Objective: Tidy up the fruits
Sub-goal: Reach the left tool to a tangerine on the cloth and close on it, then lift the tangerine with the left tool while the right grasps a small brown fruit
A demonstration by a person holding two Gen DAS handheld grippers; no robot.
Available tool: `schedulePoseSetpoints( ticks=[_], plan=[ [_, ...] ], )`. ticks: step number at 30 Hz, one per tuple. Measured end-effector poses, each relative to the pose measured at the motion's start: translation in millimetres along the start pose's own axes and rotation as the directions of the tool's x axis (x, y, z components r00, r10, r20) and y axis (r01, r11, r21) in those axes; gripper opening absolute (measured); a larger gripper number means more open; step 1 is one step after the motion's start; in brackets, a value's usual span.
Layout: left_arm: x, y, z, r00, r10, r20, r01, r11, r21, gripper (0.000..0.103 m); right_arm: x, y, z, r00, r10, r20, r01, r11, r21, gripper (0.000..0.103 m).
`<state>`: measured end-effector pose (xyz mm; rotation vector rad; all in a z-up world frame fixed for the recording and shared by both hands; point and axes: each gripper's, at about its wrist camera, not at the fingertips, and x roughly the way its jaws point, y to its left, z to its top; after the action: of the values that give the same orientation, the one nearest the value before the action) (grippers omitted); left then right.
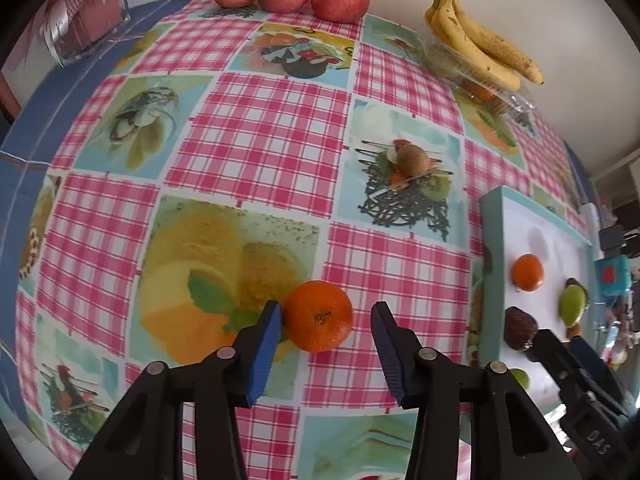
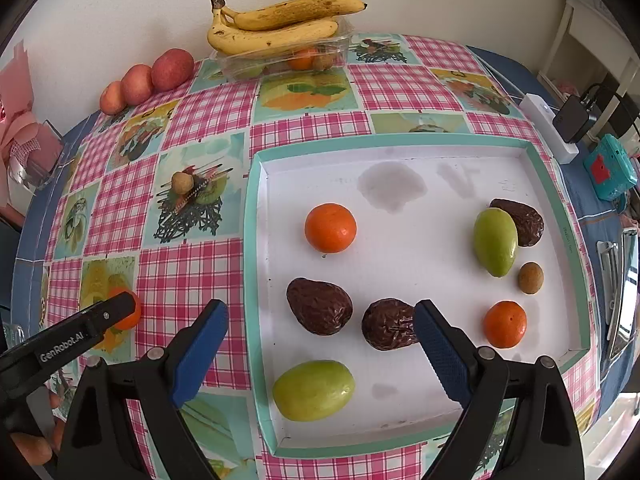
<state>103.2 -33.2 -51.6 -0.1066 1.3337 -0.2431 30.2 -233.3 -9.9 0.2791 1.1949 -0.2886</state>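
Orange mandarin between spread left gripper fingers, touching left pad | step: grasp | next: pinch, carry to tray at 3 o'clock | right gripper spread, empty

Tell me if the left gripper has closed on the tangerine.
Not closed. The left gripper is open around the tangerine: one finger touches it, the other stands clear.

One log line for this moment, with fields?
left gripper: open, around tangerine on tablecloth | right gripper: open, above tray
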Motion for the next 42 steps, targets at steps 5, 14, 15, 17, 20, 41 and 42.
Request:
schedulePoseSetpoints(
  ticks=[5,14,15,17,20,41,42],
  plan=[
    [8.1,1.2,-0.8,1.000,0.007,-0.015,-0.007,1.000,-0.002,0.045,-1.0,-0.3,0.1,1.000,0.000,0.003,0.000,1.000,-0.003,0.094],
    [3.6,2.9,1.1,1.000,-0.022,0.015,0.022,1.000,-0.011,0.040,-3.2,-4.2,0.9,1.000,0.004,0.010,-0.004,1.000,0.012,0.094],
    [-0.6,3.5,2.0,0.999,-0.024,0.028,0.024,1.000,-0.012,0.040,-3.1,-4.8,1.1,1.000,0.003,0.010,-0.003,1.000,0.015,0.094],
    [-8.2,3.2,5.3,0.998,-0.034,0.053,0.035,0.999,-0.016,0.040,-2.6,-5.8,1.6,1.000,-0.002,0.012,0.002,1.000,0.014,0.094],
    [-19.6,1.5,11.2,0.994,-0.058,0.091,0.060,0.998,-0.023,0.040,-2.6,-6.8,2.8,1.000,-0.005,0.016,0.004,1.000,0.019,0.094],
    [-23.6,46.2,40.5,0.975,-0.106,0.196,0.135,0.981,-0.140,0.040,6.5,23.3,25.9,0.997,0.026,0.080,-0.023,0.999,-0.036,0.093],
    [-23.0,48.6,41.5,0.973,-0.113,0.199,0.143,0.980,-0.142,0.040,7.5,26.7,28.4,0.996,0.030,0.079,-0.027,0.999,-0.040,0.093]
  ],
)
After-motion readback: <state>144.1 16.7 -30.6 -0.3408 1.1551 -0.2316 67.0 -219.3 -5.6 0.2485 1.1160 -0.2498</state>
